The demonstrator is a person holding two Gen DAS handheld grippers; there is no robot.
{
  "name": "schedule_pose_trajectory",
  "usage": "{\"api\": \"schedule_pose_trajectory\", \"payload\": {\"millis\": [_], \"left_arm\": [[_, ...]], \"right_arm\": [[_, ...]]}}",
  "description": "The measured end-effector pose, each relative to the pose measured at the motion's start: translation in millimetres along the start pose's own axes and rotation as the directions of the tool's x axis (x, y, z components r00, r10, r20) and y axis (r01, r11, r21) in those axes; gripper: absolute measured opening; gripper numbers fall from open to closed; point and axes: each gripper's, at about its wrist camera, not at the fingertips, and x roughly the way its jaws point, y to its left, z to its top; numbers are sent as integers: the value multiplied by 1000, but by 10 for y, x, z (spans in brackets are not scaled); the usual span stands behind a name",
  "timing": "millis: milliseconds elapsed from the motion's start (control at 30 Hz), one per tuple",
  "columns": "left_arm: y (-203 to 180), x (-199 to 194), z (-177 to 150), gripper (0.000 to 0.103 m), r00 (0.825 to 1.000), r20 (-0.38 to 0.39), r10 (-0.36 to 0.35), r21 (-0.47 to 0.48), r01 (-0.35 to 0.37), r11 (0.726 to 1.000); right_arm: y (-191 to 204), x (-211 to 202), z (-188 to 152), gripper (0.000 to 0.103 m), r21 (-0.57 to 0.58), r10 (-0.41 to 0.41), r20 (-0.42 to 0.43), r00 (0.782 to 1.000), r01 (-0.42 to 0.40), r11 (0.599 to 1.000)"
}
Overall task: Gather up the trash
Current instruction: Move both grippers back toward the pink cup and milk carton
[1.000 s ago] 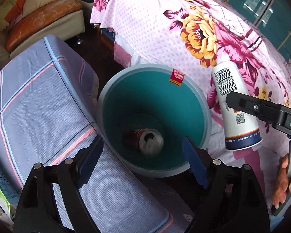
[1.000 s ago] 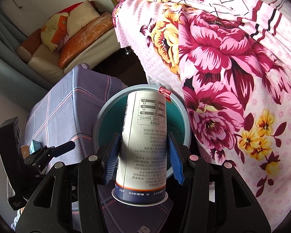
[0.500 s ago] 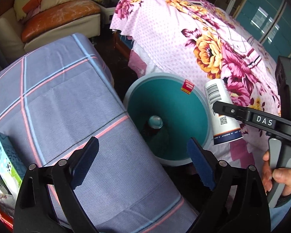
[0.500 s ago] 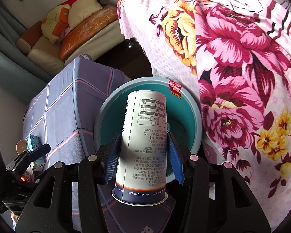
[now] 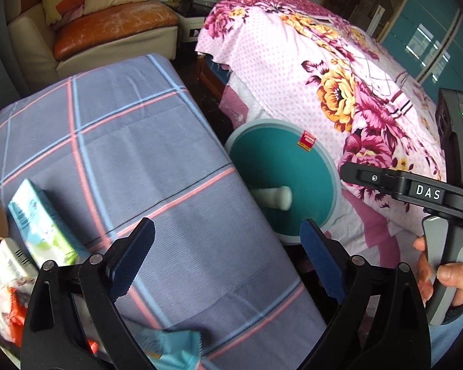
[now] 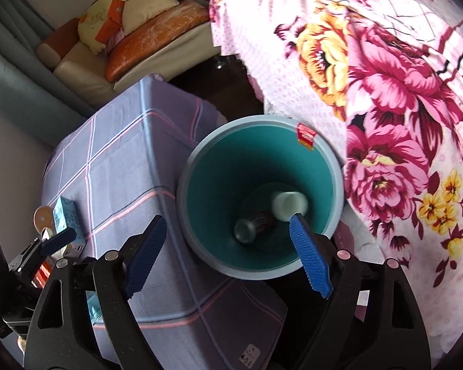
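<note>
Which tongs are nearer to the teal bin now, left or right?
Right. The right tongs hang open above the teal bin; the left tongs are over the checked cloth beside it.

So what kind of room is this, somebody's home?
Most likely a lived-in bedroom or bed-sitting room at home. A bed under a pink floral cover fills one side, a cushioned sofa stands by the wall, and a teal trash bin sits on the floor beside a cloth-covered table.
</note>
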Motion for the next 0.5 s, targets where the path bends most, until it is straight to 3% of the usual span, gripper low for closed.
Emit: {"api": "schedule_pose_trajectory", "payload": {"millis": [500], "left_arm": [[1005,-897,-358,96,989,84,123,-132,-112,985]], "right_arm": [[1148,-185,-210,84,-210,7,21,1000,-2,978]]}}
